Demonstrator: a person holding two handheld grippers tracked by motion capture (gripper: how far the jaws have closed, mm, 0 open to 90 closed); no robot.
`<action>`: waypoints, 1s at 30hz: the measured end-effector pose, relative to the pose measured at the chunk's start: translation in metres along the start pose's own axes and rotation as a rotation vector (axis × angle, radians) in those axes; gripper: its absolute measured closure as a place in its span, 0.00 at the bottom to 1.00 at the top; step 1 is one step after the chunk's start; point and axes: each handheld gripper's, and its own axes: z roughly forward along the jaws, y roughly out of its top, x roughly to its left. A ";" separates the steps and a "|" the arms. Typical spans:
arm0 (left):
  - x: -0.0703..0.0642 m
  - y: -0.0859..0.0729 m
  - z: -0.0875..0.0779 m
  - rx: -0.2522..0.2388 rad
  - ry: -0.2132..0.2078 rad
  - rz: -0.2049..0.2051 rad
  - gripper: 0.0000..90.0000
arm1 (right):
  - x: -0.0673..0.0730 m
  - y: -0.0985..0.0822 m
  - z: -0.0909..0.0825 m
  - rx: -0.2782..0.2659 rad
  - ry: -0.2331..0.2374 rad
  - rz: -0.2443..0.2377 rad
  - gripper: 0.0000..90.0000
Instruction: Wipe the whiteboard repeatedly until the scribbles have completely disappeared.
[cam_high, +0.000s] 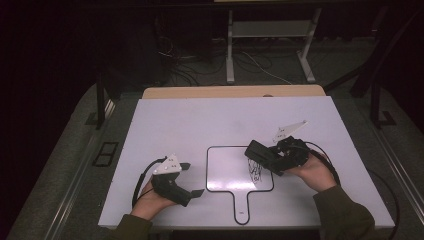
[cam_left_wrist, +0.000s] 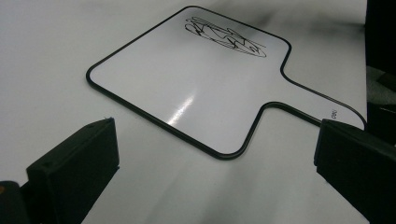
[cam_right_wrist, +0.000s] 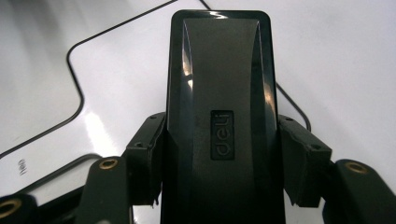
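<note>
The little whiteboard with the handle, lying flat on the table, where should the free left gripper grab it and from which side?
Probably the handle. The whiteboard lies flat, so only its edges offer a bite, and the narrow handle points toward the person. The open left gripper could come in low from the near edge. The right gripper holds the eraser over the scribble.

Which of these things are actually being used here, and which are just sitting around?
In use:
- black eraser, clamped in the right gripper
- paddle-shaped whiteboard with a black scribble

Just there:
- left gripper, open and holding nothing
- white table
- metal stand and cables on the floor behind
</note>
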 end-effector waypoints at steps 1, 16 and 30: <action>0.000 0.000 0.000 0.000 0.001 -0.001 0.00 | -0.001 0.002 0.002 0.001 -0.002 0.003 0.43; 0.001 -0.001 0.000 0.002 -0.001 -0.002 0.00 | -0.020 0.023 0.030 0.040 -0.026 0.014 0.43; 0.000 -0.001 0.001 0.006 -0.003 0.003 0.00 | -0.024 0.019 0.056 0.109 -0.045 0.010 0.43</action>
